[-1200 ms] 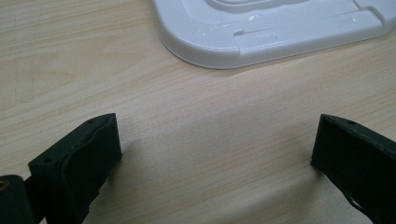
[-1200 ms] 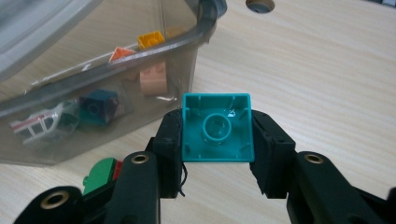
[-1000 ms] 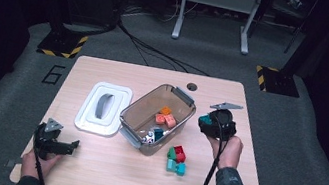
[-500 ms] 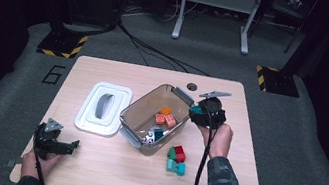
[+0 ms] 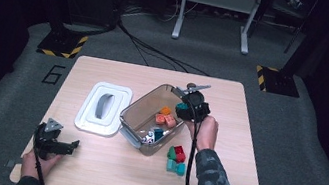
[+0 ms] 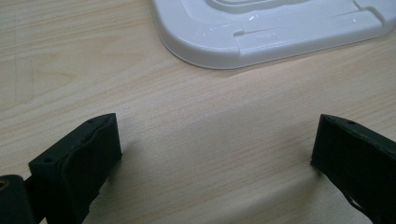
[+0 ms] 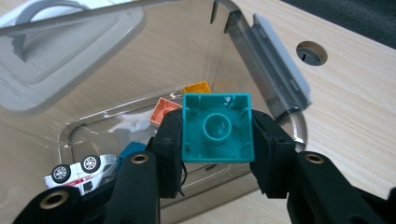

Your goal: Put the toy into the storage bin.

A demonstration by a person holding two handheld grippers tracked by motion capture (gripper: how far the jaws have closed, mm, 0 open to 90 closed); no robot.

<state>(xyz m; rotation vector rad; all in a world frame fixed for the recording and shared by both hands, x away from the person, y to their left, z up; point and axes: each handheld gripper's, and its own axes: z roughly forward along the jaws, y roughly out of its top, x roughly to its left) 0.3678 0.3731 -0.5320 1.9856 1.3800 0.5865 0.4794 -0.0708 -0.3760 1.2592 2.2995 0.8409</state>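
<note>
My right gripper (image 7: 217, 135) is shut on a teal brick (image 7: 217, 132), its hollow underside facing the camera. It hangs over the right rim of the clear plastic bin (image 5: 135, 118), where the high view shows the right gripper (image 5: 184, 108) too. Inside the bin lie orange bricks (image 7: 180, 102), a blue brick (image 7: 130, 150) and a white toy car (image 7: 77, 171). My left gripper (image 6: 212, 154) stands open over bare wood at the table's front left corner, seen as the left gripper (image 5: 67, 146) from above, just short of the white lid (image 6: 261, 28).
The white lid (image 5: 103, 107) with a grey handle lies left of the bin. Red and teal bricks (image 5: 176, 158) sit on the table by the bin's front right. A round hole (image 7: 311, 52) is in the tabletop behind the bin.
The right gripper has carried the teal brick leftward, from beside the bin to over its right rim. The left gripper has stayed in place.
</note>
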